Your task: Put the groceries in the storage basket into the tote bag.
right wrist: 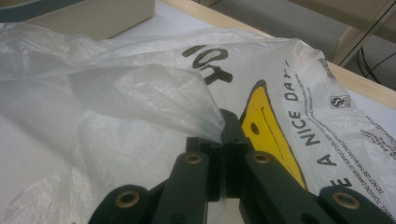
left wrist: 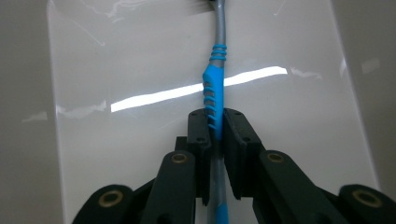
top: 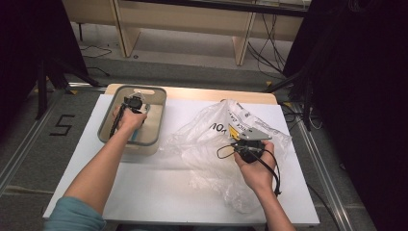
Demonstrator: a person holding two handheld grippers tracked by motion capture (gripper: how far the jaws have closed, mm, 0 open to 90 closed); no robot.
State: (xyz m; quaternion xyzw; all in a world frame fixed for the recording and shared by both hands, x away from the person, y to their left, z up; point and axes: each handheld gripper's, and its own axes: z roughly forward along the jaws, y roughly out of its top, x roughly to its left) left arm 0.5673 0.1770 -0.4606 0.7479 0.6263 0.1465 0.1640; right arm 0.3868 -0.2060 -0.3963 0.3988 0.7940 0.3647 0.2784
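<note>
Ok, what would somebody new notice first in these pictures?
Probably the crumpled clear plastic bag spread over the table's right half, with the right tool pinching a fold of it. Next, the left tool inside the grey bin at the table's back left, clamped on a blue and grey toothbrush.

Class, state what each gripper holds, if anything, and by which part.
The left gripper clamps a blue-and-grey toothbrush by its ribbed handle, over the bin. The right gripper pinches a fold of the plastic bag.

Blue-grey toothbrush (left wrist: 216, 88) inside bin (top: 107, 126); crumpled plastic bag (top: 216, 134) alongside.
</note>
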